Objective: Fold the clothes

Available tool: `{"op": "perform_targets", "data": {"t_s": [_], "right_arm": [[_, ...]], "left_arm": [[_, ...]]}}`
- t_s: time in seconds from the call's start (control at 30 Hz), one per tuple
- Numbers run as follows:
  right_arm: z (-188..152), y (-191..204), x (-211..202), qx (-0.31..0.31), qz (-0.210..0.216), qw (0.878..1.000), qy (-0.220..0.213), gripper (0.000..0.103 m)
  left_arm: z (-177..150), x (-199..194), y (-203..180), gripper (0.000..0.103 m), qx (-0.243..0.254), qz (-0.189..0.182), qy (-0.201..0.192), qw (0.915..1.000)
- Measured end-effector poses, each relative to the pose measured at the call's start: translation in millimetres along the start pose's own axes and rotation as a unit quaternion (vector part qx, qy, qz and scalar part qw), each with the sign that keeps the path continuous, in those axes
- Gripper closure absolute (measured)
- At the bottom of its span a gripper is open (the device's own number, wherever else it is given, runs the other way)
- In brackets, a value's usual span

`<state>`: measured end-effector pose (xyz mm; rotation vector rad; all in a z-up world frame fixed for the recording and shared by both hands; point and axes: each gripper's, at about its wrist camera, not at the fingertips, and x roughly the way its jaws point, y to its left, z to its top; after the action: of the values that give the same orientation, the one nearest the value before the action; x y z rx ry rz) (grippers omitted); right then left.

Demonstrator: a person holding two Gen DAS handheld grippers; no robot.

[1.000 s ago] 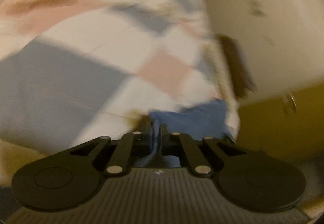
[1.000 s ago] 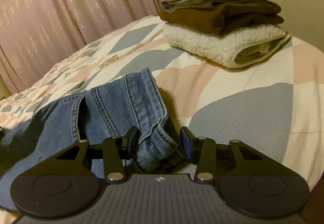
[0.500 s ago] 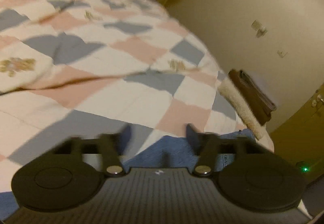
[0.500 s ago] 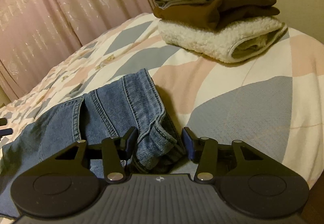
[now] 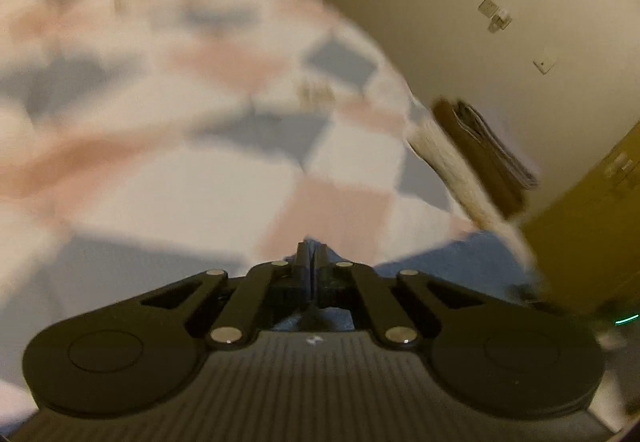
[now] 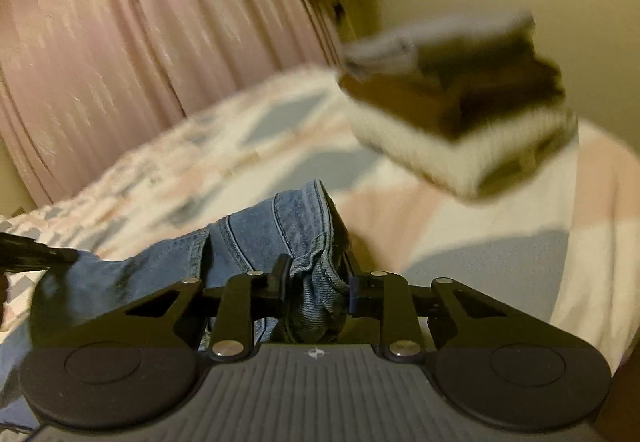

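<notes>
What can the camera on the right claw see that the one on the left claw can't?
Only the right view shows the pink curtains and the seams of the jeans, bunched between the right claw. Only the left view shows the wall plates, a yellowish cabinet, and the left claw shut on a thin bit of denim. Both show the patchwork bedspread, the blue jeans and the stack of folded clothes by the wall, though both views are blurred.

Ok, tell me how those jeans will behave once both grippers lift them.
The jeans will probably sag between the grips: the denim already bunches limply in the right gripper. The thick seamed hem likely resists slipping. The left gripper pinches only a thin edge, so that end may pull free.
</notes>
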<state>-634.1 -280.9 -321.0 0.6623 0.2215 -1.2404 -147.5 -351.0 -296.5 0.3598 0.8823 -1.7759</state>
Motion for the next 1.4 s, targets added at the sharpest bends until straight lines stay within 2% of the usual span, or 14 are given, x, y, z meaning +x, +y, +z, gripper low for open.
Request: {"op": "perform_targets", "data": {"t_s": [0.07, 0.13, 0.2, 0.3, 0.4, 0.53, 0.67, 0.73, 0.8, 0.97, 1.0, 1.17, 1.27, 1.4], "right_arm": [[-4.1, -3.7, 7.8, 0.009, -0.019, 0.999, 0.024, 0.078], [-12.7, -12.3, 22.5, 0.031, -0.042, 0.997, 0.056, 0.074], [-11.4, -8.4, 24.1, 0.025, -0.059, 0.996, 0.064, 0.072], [-1.6, 4.3, 9.7, 0.002, -0.086, 0.995, 0.041, 0.060], [3.0, 20.3, -10.6, -0.020, -0.109, 0.994, -0.014, 0.062], [-5.6, 50.1, -24.3, -0.065, -0.085, 0.993, -0.050, 0.062], [-32.2, 59.1, 0.5, -0.083, -0.050, 0.995, 0.036, 0.069], [-41.8, 48.5, 7.9, -0.078, -0.073, 0.993, 0.049, 0.096], [-35.5, 34.8, 1.8, -0.028, -0.065, 0.996, 0.047, 0.100], [-26.6, 28.6, -34.8, 0.026, -0.036, 0.999, 0.015, 0.075], [-30.9, 32.8, -40.8, 0.022, -0.034, 0.999, 0.012, 0.064], [-62.4, 60.2, -53.1, 0.013, -0.015, 0.999, 0.034, 0.063], [-76.3, 77.4, -53.0, 0.012, 0.000, 0.998, 0.054, 0.062], [-79.8, 98.7, -50.7, 0.012, 0.014, 0.997, 0.070, 0.059]], "left_arm": [[-8.2, 17.6, -4.7, 0.103, 0.052, 0.072, -0.004, 0.9960], [-21.2, 43.9, -8.7, 0.103, 0.124, 0.179, 0.014, 0.9758], [-28.8, 56.5, -4.5, 0.101, 0.152, 0.226, 0.022, 0.9619], [-22.3, 9.6, 12.8, 0.099, 0.059, 0.183, -0.037, 0.9806], [-19.5, -51.2, 15.0, 0.099, 0.018, 0.138, -0.099, 0.9853], [-49.2, -94.7, -3.9, 0.099, 0.077, 0.100, -0.106, 0.9863], [-91.0, -71.9, 2.5, 0.090, 0.096, 0.163, -0.041, 0.9812], [-108.5, -62.8, 23.7, 0.098, 0.070, 0.222, -0.011, 0.9724], [-118.2, -86.7, 47.7, 0.100, 0.023, 0.237, -0.033, 0.9707], [-144.3, -188.2, 77.3, 0.095, -0.040, 0.370, -0.080, 0.9246], [-158.2, -212.8, 79.4, 0.095, -0.055, 0.376, -0.090, 0.9207], [-232.2, -309.6, 79.3, 0.092, -0.133, 0.399, -0.120, 0.8991], [-271.5, -351.7, 87.8, 0.075, -0.220, 0.383, -0.153, 0.8840], [-301.6, -388.2, 119.8, 0.075, -0.324, 0.377, -0.201, 0.8442]]}}
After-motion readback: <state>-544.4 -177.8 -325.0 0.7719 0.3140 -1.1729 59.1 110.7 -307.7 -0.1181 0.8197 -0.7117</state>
